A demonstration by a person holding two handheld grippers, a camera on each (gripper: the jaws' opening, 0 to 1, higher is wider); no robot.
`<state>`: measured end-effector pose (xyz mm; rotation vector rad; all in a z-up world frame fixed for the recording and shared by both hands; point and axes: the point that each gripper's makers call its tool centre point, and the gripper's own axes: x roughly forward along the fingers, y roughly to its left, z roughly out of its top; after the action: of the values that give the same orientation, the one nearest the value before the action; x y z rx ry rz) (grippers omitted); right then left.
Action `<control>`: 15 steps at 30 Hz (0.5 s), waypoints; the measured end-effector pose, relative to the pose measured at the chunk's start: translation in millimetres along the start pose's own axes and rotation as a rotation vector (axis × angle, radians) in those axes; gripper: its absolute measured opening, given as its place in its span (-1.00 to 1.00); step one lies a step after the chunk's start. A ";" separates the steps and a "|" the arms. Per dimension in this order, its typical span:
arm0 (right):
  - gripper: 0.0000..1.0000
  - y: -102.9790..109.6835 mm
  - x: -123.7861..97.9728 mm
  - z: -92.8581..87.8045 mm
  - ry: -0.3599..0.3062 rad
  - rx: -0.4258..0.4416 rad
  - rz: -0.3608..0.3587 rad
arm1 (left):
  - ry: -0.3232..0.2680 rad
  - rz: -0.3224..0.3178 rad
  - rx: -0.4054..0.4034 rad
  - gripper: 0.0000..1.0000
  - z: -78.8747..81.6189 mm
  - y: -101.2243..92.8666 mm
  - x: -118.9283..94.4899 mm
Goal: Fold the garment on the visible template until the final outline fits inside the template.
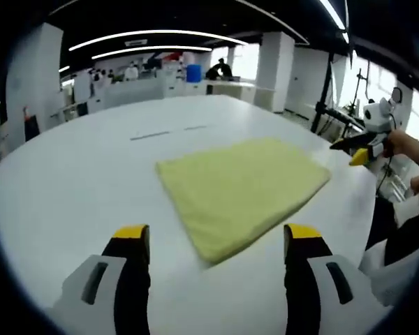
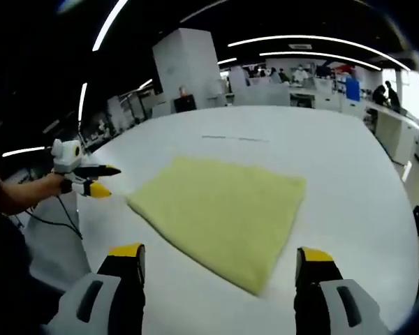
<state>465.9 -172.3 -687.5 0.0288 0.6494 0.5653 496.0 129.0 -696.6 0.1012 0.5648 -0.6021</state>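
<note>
Bright, even light from ceiling strips [image 1: 160, 35]; window glare [image 1: 246, 61] blown out. Soft overall, heavy fisheye bending at edges, faint shadows on table [image 2: 349, 174].

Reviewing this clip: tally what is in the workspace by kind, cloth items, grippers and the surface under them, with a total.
Yellow folded cloth: 1
White table: 1
Handheld grippers: 2, the left gripper and the right gripper, both with jaws spread and nothing between them
Total: 4
</note>
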 end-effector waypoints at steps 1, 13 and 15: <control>0.86 2.7 -1.2 3.1 -0.010 -0.007 0.003 | -0.007 0.000 -0.001 0.57 2.1 -0.7 -2.0; 0.98 16.1 -5.0 8.3 -0.018 -0.066 0.003 | -0.026 0.010 0.028 0.95 10.7 -8.1 -13.0; 0.98 16.1 -5.6 8.5 -0.017 -0.066 -0.002 | -0.015 0.015 0.041 0.98 8.9 -8.2 -14.1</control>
<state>459.3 -160.2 -674.4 -0.0289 0.6136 0.5833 486.0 127.1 -681.1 0.1391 0.5371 -0.5996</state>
